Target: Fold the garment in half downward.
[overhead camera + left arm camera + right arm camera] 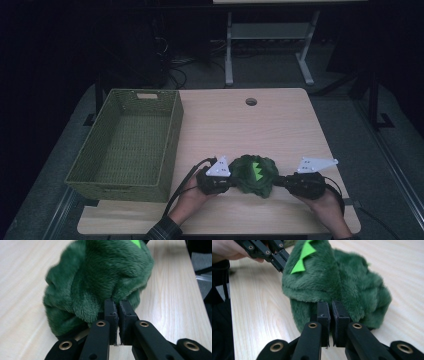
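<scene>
- Plush toy (256,176): a dark green, furry soft thing with bright green felt spikes, found near the front edge of the worktop (280,125), between the two grippers and to the right of the basket (172,135).
- Left gripper (231,179): its fingers (110,312) are seen pinched almost together on a fold of the fur at the toy's left side.
- Right gripper (278,182): its fingers (323,313) are likewise drawn narrow, nipping the fur on the opposite side.
- Done so far, as judged here: the toy has been gripped from both sides; whether it rests on the wood or is just lifted cannot be told.
- Left to do, as judged: the green woven basket holds nothing visible, so the toy is probably meant to be carried leftward and lowered into it, then let go.
- The bunched fabric suggests that only fur is held, so slipping is a risk.
</scene>
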The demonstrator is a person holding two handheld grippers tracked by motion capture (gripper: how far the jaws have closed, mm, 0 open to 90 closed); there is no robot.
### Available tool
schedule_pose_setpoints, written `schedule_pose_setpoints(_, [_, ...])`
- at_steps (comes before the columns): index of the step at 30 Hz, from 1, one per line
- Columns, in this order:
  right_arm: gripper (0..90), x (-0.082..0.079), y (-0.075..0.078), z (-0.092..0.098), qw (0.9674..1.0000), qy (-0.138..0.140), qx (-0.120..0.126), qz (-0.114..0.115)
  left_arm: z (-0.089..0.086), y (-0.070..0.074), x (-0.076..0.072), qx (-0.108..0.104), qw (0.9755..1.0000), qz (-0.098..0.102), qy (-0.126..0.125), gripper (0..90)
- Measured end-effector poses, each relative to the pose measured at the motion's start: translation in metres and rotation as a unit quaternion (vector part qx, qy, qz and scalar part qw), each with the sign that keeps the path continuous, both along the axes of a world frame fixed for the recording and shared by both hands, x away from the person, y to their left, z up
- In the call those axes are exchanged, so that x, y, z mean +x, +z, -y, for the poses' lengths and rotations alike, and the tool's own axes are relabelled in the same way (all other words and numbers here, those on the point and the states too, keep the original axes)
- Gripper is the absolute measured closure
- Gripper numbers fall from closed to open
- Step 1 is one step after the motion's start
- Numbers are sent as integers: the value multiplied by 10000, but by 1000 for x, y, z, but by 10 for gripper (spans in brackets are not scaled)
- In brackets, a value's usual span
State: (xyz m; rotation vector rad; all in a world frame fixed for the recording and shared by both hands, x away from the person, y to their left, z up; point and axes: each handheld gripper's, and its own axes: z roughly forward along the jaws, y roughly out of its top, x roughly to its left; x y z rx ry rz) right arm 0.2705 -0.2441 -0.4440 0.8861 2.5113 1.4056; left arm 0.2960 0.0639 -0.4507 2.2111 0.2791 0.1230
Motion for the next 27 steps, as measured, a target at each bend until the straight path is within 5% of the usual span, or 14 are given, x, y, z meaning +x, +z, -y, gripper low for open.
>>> schedule_pose_setpoints(7, [794, -5, -9, -1, 9999, 27, -125, -60, 4, -8, -4, 138, 9999, -16, 4, 808])
schedule_pose_setpoints(19, [702, -23, -1, 17, 9998, -185, -1, 46, -15, 10, -21, -121, 9999, 10, 109, 622])
schedule_pose_setpoints(27, [842, -9, 22, 13, 9993, -345, 75, 150, -21, 25, -13, -360, 9989, 64, 297, 761])
